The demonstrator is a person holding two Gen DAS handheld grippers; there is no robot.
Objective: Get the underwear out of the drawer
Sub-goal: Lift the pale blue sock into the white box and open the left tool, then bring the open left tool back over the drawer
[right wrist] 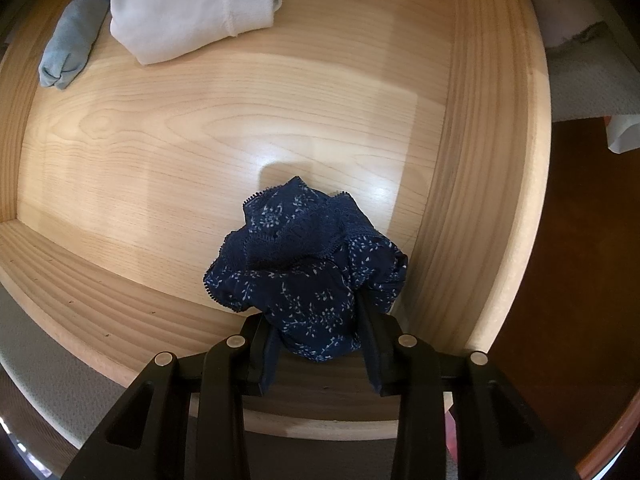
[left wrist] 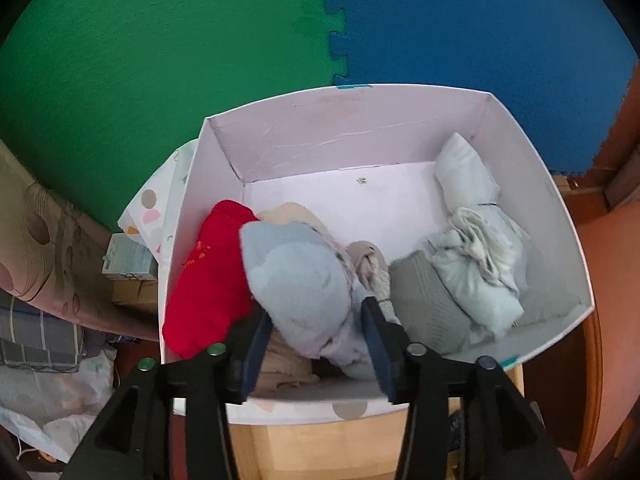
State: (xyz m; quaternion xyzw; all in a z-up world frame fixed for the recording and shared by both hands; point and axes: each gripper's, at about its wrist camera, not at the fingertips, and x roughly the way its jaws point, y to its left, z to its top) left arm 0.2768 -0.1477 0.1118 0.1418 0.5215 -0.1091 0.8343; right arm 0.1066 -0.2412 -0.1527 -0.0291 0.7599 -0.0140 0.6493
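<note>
Below, the right gripper point(right wrist: 320, 320) clamped navy floral underwear point(right wrist: 304, 264), its lower part hidden; the left gripper point(left wrist: 316, 312) stood apart around a pale blue garment point(left wrist: 296, 280).

You see a green foam mat point(left wrist: 160, 60) joined to a blue foam mat point(left wrist: 480, 40); beside the white box point(left wrist: 320, 128) sits perhaps a small carton point(left wrist: 128, 260).

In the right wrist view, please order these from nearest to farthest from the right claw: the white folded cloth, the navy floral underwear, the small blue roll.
1. Navy floral underwear: between the right claw fingers.
2. White folded cloth: far across the drawer, top centre-left.
3. Small blue roll: beside the cloth, far left corner.
</note>
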